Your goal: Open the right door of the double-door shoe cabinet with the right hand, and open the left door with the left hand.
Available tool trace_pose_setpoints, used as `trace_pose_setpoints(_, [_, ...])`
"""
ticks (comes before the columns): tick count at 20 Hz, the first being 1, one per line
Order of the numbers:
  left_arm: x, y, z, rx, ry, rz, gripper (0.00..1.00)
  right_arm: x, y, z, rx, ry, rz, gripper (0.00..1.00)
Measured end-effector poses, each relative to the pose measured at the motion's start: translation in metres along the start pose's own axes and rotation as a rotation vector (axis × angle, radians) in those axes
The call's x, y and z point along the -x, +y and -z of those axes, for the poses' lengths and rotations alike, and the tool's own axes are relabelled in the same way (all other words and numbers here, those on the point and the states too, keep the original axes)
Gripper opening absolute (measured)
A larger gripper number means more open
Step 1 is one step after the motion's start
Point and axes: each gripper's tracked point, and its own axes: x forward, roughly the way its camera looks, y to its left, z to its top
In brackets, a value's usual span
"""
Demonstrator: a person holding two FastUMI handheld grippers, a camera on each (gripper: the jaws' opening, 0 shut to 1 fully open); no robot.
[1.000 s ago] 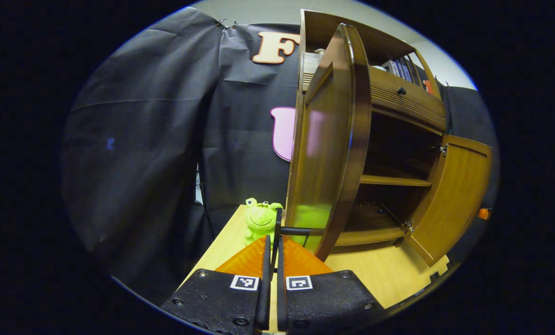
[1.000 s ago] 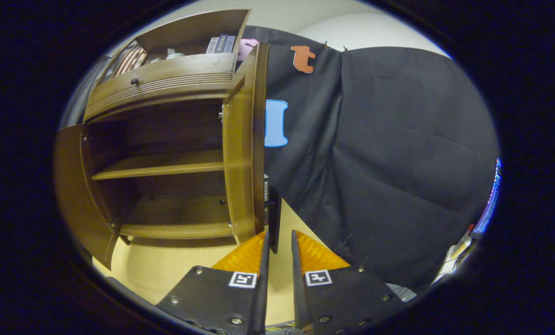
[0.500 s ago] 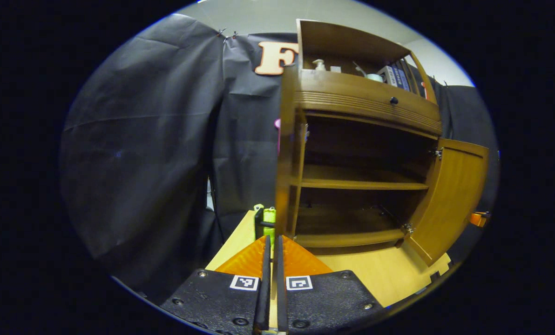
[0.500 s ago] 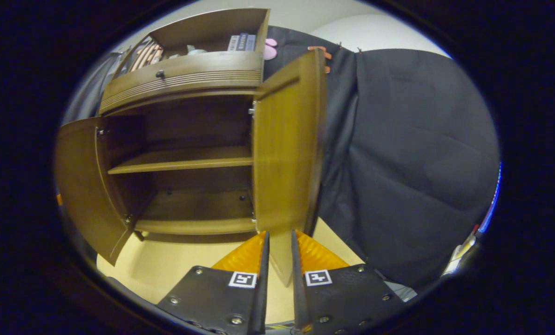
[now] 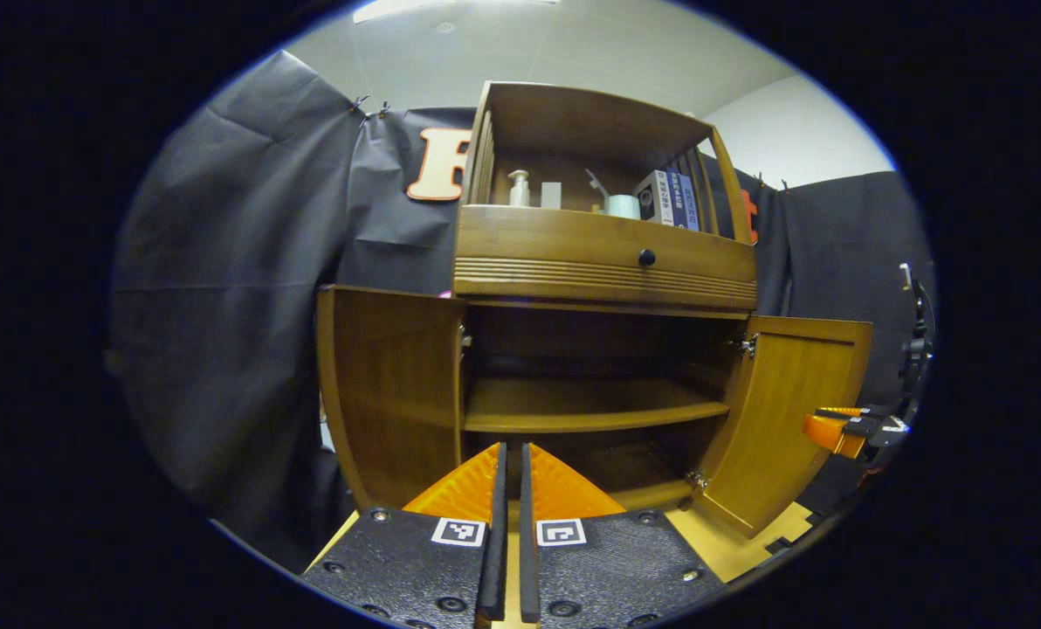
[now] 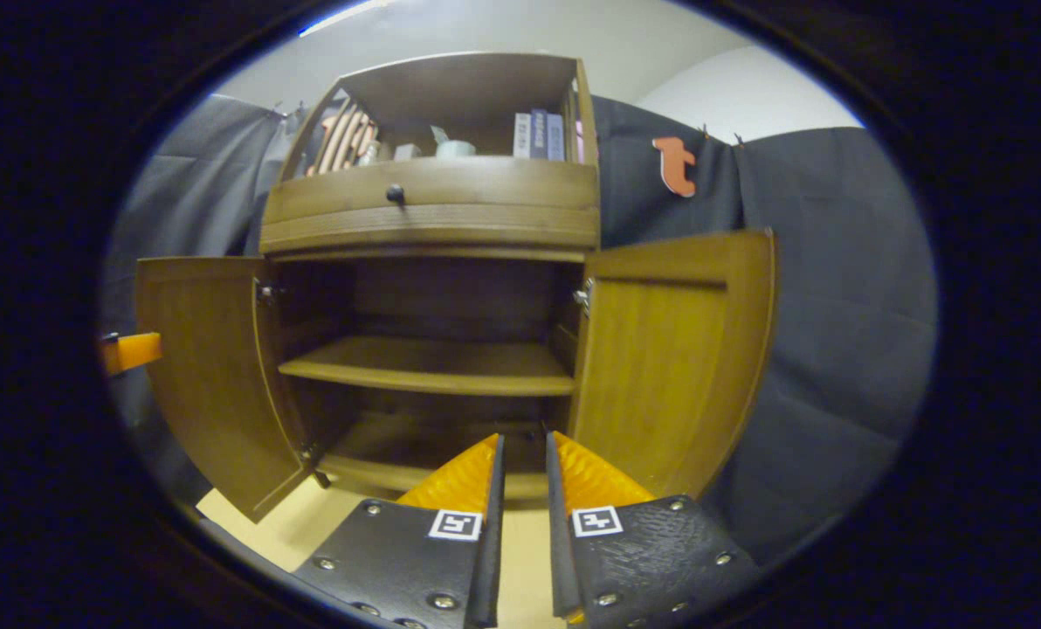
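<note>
The wooden shoe cabinet [image 5: 603, 262] stands straight ahead with both doors swung wide. In the left gripper view the left door [image 5: 389, 384] and the right door [image 5: 791, 419] flank two bare inner shelves. My left gripper [image 5: 509, 472] hangs in front of the lower shelf, shut on nothing. In the right gripper view the left door [image 6: 206, 367] and right door [image 6: 678, 358] stand open too. My right gripper [image 6: 520, 463] is shut to a narrow slit, holding nothing, clear of the right door. Each gripper appears at the other view's edge, the right gripper [image 5: 844, 428] and the left gripper [image 6: 132, 349].
A drawer with a dark knob [image 5: 646, 257] runs above the doors. The top shelf holds books [image 5: 669, 196], a pump bottle [image 5: 518, 188] and a cup. The cabinet stands on a light wooden table [image 5: 730, 542]. Black cloth walls hang close behind and beside it.
Both doors have swung from half open to wide open. Both grippers have come off the door handles and drawn back to face the cabinet front. The green frog toy has left the left view.
</note>
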Motion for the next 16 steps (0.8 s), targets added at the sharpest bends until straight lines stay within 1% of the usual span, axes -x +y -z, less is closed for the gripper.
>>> trace_pose_setpoints(1, [-0.006, -0.008, -0.006, -0.001, -0.012, 0.013, 0.0, -0.004, 0.007, -0.008, -0.001, -0.022, -0.02, 0.23])
trace_pose_setpoints(2, [-0.012, -0.016, -0.012, 0.002, -0.031, 0.029, 0.17, -0.004, 0.012, -0.017, 0.006, -0.047, -0.035, 0.23])
trace_pose_setpoints(3, [-0.018, -0.026, -0.018, 0.008, -0.046, 0.048, 0.07, -0.005, 0.017, -0.026, 0.014, -0.071, -0.047, 0.24])
trace_pose_setpoints(7, [-0.036, -0.057, -0.031, 0.011, -0.056, 0.095, 0.07, -0.008, 0.034, -0.05, 0.019, -0.108, -0.076, 0.23])
trace_pose_setpoints(8, [-0.04, -0.063, -0.036, 0.019, -0.059, 0.104, 0.0, -0.009, 0.037, -0.055, 0.008, -0.115, -0.083, 0.23])
trace_pose_setpoints(9, [-0.043, -0.069, -0.039, 0.027, -0.062, 0.11, 0.08, -0.01, 0.041, -0.059, -0.006, -0.118, -0.089, 0.23])
trace_pose_setpoints(11, [-0.048, -0.08, -0.043, 0.022, -0.064, 0.118, 0.07, -0.013, 0.043, -0.065, -0.024, -0.12, -0.091, 0.23])
trace_pose_setpoints(14, [-0.057, -0.084, -0.049, 0.012, -0.061, 0.1, 0.07, -0.017, 0.045, -0.071, -0.029, -0.118, -0.089, 0.24])
trace_pose_setpoints(16, [-0.062, -0.091, -0.053, 0.02, -0.068, 0.103, 0.08, -0.018, 0.048, -0.078, -0.024, -0.133, -0.087, 0.24])
